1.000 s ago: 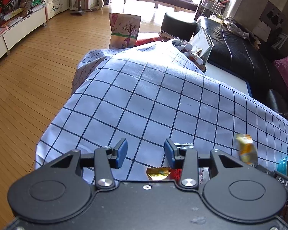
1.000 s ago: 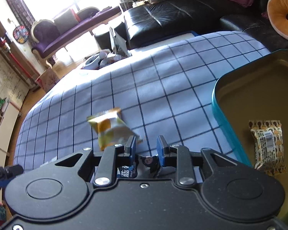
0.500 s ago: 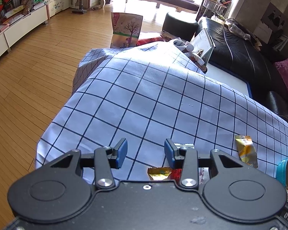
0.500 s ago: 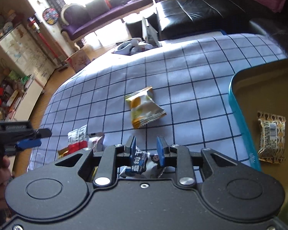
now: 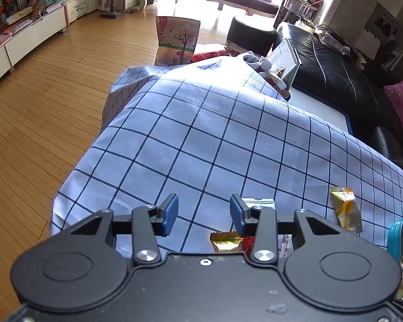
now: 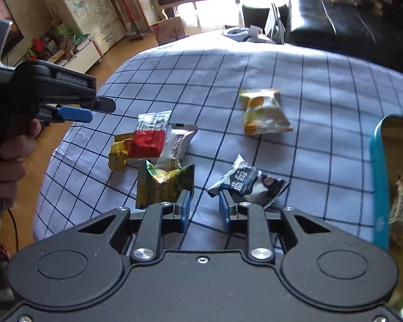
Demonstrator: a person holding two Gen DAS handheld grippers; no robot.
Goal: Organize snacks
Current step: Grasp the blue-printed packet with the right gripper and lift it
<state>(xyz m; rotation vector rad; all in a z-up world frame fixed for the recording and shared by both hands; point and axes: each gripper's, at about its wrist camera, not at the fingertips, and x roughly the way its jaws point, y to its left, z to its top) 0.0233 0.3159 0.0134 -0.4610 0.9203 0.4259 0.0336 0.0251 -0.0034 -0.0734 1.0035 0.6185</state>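
The snacks lie loose on the checked cloth (image 6: 322, 86): a blue-black packet (image 6: 251, 182) just ahead of my right gripper (image 6: 202, 206), a green packet (image 6: 164, 185) beside it to the left, and behind that a small heap where a red-and-white packet (image 6: 150, 134) overlaps a gold one (image 6: 118, 153) and a white bar (image 6: 176, 147); an orange-and-white packet (image 6: 263, 112) sits apart further back. The teal tin (image 6: 378, 177) stands at the right edge, with one wrapped snack already inside as far as I can see. I judge the main risk to be the soft, crinkly wrappers: if I pinch only a crimped edge, the packet may slide out on the way to the tin, and if I come down between the green and blue-black packets I might shove them away or bunch up the cloth. In the heap, grabbing one packet could drag its neighbours along. My right fingers stand partly apart, holding nothing, hovering above the cloth with no packet between them. My left gripper (image 5: 204, 214) is spread wider, also empty, held over the heap, whose gold corner peeks out below it; I cannot tell if it touches anything.
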